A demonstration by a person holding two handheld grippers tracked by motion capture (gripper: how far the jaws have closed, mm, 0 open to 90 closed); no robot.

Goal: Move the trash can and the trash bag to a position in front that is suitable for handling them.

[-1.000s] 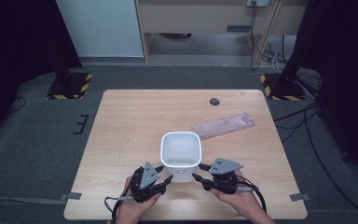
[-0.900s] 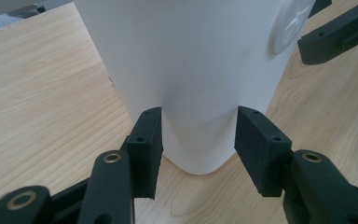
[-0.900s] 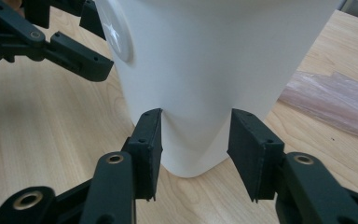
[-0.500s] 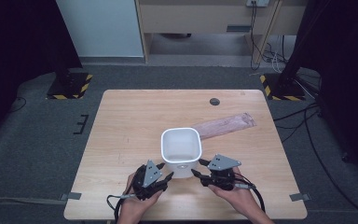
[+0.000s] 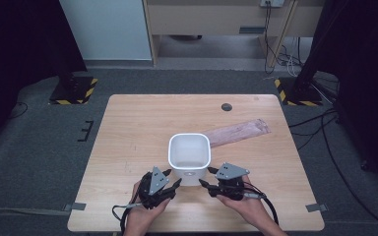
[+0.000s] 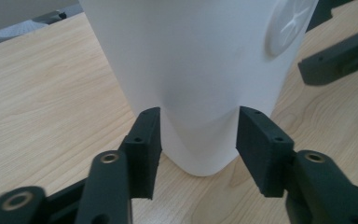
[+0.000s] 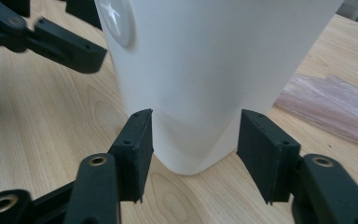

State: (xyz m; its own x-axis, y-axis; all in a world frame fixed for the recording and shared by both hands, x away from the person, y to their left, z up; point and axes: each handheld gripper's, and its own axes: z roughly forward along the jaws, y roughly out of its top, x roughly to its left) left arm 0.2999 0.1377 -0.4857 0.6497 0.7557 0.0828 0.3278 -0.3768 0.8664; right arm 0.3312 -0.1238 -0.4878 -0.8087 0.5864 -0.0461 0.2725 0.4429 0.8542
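While poised with jaws apart, left claw [image 5: 176, 184] and right claw [image 5: 204, 185] flanked near corners of upright white plastic tub [image 5: 189, 156].

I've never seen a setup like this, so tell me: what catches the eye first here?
A tall white bin stands near the front middle of the wooden table. The left gripper and right gripper, both open, point at its near corners from either side. Behind the bin lies a flat pinkish bag.
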